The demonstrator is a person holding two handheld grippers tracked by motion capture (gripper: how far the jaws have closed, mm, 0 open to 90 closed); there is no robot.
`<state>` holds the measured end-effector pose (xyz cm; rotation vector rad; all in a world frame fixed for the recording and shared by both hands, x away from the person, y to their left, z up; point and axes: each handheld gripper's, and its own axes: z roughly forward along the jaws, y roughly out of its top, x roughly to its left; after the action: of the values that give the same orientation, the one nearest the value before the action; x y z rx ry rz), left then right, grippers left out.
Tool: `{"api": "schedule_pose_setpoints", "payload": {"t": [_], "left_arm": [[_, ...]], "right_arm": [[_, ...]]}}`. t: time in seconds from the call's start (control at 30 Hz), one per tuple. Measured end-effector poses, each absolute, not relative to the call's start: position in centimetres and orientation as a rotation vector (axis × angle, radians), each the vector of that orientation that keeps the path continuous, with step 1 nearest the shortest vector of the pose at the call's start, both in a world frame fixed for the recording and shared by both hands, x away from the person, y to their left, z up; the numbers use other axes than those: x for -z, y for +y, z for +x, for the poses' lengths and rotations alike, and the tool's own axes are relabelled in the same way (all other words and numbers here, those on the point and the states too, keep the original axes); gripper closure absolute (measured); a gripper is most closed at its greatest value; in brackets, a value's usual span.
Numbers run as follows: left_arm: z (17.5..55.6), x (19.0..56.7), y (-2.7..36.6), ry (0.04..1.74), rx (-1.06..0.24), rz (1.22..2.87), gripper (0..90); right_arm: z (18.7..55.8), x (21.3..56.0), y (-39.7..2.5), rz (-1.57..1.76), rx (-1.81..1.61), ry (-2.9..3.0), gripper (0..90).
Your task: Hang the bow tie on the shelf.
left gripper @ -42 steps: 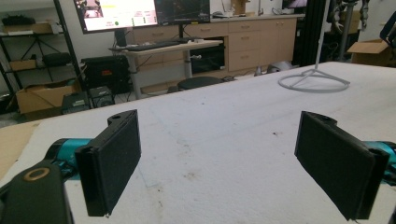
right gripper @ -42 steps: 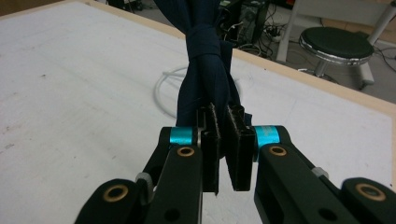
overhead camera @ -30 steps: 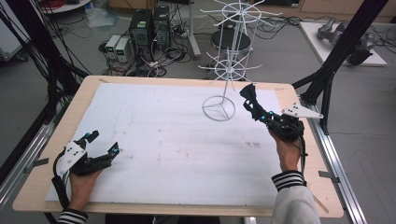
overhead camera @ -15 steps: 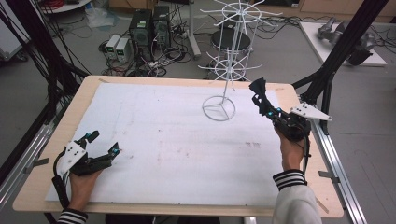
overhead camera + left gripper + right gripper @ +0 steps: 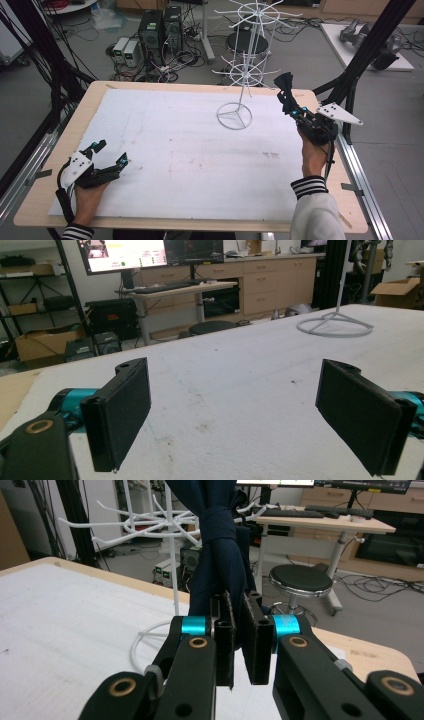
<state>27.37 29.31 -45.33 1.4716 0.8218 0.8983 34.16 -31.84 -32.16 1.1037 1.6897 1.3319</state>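
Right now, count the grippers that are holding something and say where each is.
1. The right gripper, at the table's far right beside the white wire rack, clamps a dark navy knotted cloth. The left gripper, near left, is open.

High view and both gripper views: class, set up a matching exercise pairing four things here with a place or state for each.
Things:
1. left gripper
2. right gripper
3. rack
4. cloth

States:
A. white, standing at the table's far side
B. dark blue, knotted, pinched between jaws
C. open, low over the table's near left corner
D. shut, raised beside the rack

Pairs: 1-C, 2-D, 3-A, 4-B
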Motion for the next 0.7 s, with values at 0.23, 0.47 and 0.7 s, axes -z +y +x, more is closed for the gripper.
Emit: {"api": "schedule_pose_setpoints", "payload": {"t": [0.23,0.47,0.7], "left_arm": [[27.4,45.3,29.3,0.823,-0.897,1.47,14.8],[27.4,45.3,29.3,0.822,-0.898,1.469,14.8],[27.4,45.3,29.3,0.821,-0.899,1.469,14.8]], "right_arm": [[34.6,31.7,-31.3,1.11,-1.329,1.676,84.8],[35.2,30.9,-30.4,1.093,-1.341,1.676,84.7],[35.7,30.7,-29.7,1.083,-1.344,1.684,84.7]]}}
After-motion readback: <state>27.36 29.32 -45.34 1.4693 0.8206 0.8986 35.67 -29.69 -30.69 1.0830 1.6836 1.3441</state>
